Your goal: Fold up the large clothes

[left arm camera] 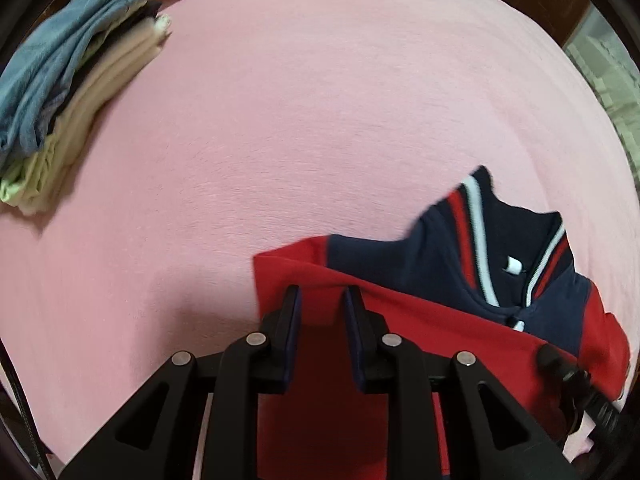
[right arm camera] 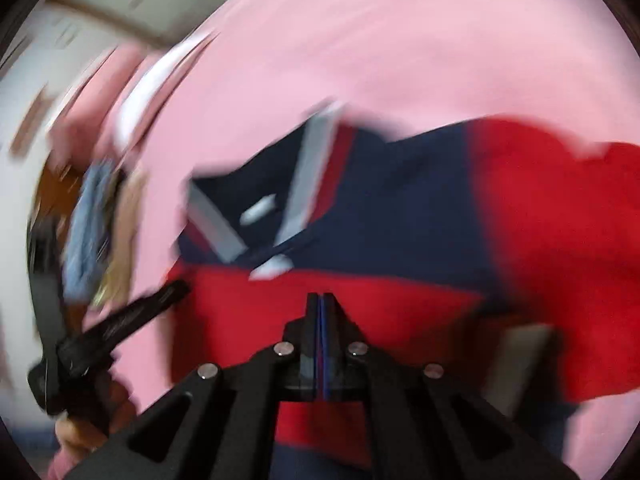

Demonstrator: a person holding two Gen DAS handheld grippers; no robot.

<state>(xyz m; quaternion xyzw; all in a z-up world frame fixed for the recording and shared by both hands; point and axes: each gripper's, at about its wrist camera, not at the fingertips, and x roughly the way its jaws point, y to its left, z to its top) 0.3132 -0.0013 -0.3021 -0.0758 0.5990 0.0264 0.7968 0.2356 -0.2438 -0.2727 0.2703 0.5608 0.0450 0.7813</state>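
1. Working on a red and navy polo shirt [left arm camera: 400, 312] that is lying on the pink bed [left arm camera: 300, 120], close to the near edge and toward the right-hand side as my left wrist view shows it.

2. I am judging the fold as only partly under way: the navy collar with its white and red stripes [left arm camera: 476, 232] is standing up rumpled, and a red flap is lying doubled over the body, so the shirt is not yet a tidy rectangle.

3. My left tongs [left arm camera: 320, 296] are standing parted, with red cloth showing in the gap between them; I cannot tell whether they are touching the cloth or hanging just above it.

4. My right tongs [right arm camera: 321, 300] are pressed together, pads meeting. The view is heavily smeared, so I cannot tell whether any red fabric is pinched between them or whether they are simply closed over it.

5. A stack of folded clothes [left arm camera: 68, 92], blue on top with cream and pale green beneath, is sitting at the far left corner of the bed, well apart from the shirt. I am reading that as the part of the job already finished.

6. What I am reckoning is left: flattening the collar, bringing the remaining sides in, halving the shirt, and carrying it over to the stack.
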